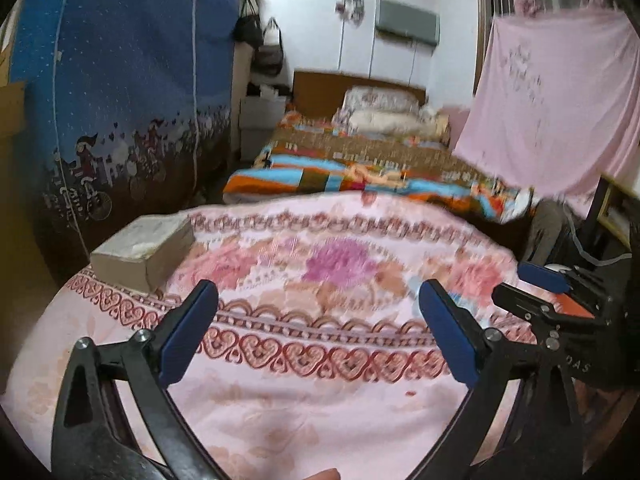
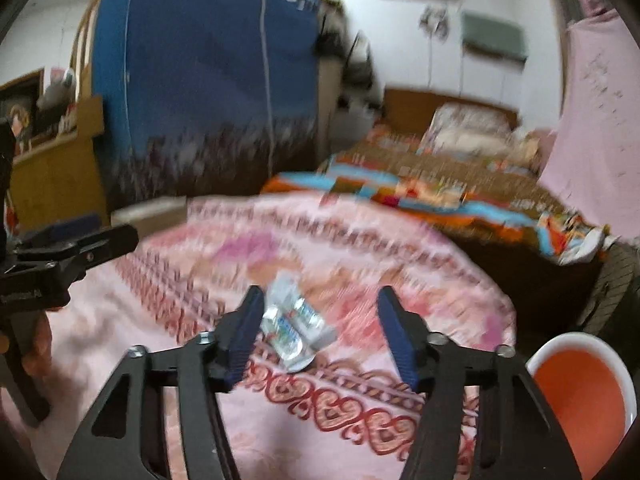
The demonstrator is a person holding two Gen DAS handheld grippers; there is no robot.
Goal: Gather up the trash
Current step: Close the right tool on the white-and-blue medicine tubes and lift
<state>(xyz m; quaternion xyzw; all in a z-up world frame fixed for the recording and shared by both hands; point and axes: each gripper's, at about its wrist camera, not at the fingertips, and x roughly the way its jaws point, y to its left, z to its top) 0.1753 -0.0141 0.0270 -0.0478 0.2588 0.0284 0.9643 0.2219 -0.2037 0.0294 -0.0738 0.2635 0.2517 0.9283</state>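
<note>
Evidently the step in hand is the reach for a piece of trash: a crumpled wrapper (image 2: 294, 322), silvery with blue print, lies on the pink floral cloth (image 2: 360, 240) that covers the table. The right gripper (image 2: 320, 332) hovers at it with its fingers spread and nothing pinched. The wrapper sits between the fingers but off-centre, just beside the left finger (image 2: 244, 332) and possibly touching it; blur hides whether they meet. It is well apart from the right one. The next move, I judge, calls for shifting left to centre the wrapper, dropping lower, then closing on the thin foil without snagging the cloth. An orange bin (image 2: 580, 396) waits low on the right, likely its destination. The left gripper (image 1: 320, 332) hangs over bare cloth, fingers spread wide and empty, near a tissue box (image 1: 146, 250).
</note>
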